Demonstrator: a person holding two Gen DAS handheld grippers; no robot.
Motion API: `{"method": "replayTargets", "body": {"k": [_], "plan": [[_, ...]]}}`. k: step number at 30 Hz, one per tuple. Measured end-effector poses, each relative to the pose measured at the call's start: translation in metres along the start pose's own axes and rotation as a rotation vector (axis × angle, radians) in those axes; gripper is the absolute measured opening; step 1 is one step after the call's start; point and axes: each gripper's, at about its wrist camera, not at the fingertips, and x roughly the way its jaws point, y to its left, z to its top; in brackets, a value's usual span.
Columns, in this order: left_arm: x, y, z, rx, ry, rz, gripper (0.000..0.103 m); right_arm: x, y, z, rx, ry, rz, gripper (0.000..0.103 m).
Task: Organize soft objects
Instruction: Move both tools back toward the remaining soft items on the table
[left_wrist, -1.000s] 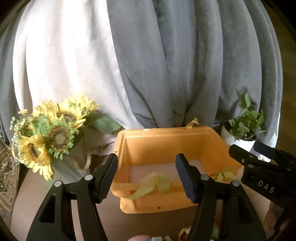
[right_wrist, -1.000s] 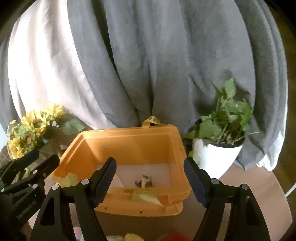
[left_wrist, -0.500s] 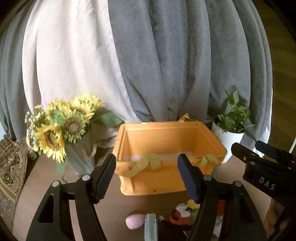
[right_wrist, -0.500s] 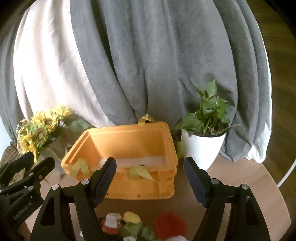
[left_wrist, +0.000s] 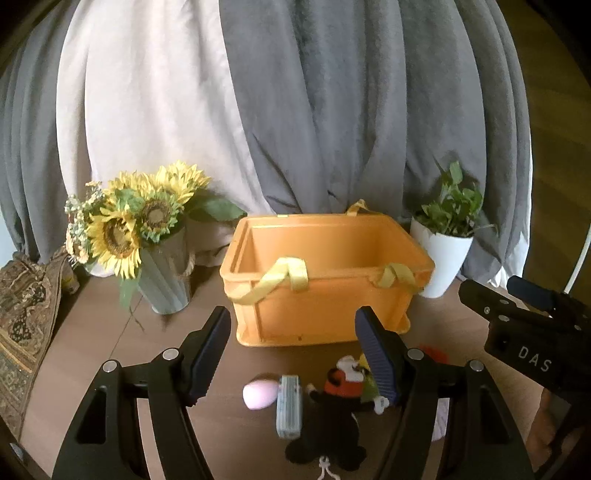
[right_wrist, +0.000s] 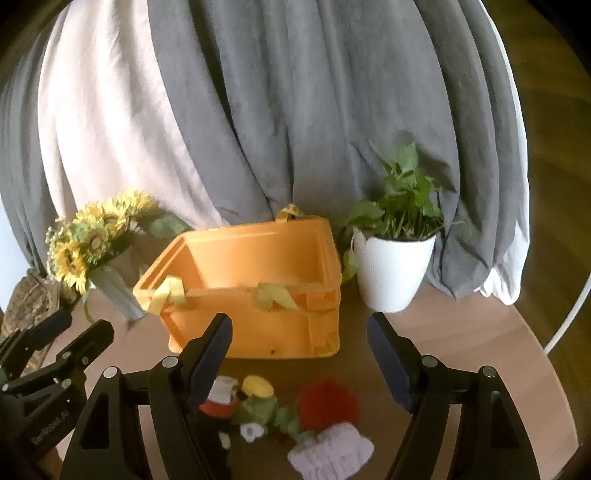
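Both the left gripper (left_wrist: 291, 356) and right gripper (right_wrist: 299, 360) were held wide and empty above fuzzy plush toys (right_wrist: 327, 404) heaped before a ribbed orange plastic crate (left_wrist: 325, 280).

Sunflowers (left_wrist: 138, 221) in a ribbed grey vase (left_wrist: 166, 280) at left; white-potted plant (right_wrist: 397, 266) right; grey curtains (left_wrist: 351, 110) behind.
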Motion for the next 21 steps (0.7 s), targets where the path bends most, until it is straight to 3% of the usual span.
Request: {"method": "replayTargets", "body": {"k": [21], "plan": [[0.000,-0.021,-0.065,-0.013,0.152,0.003,0.070,0.001,-0.015,-0.061,-0.037,0.163,0.039,0.076]]}}
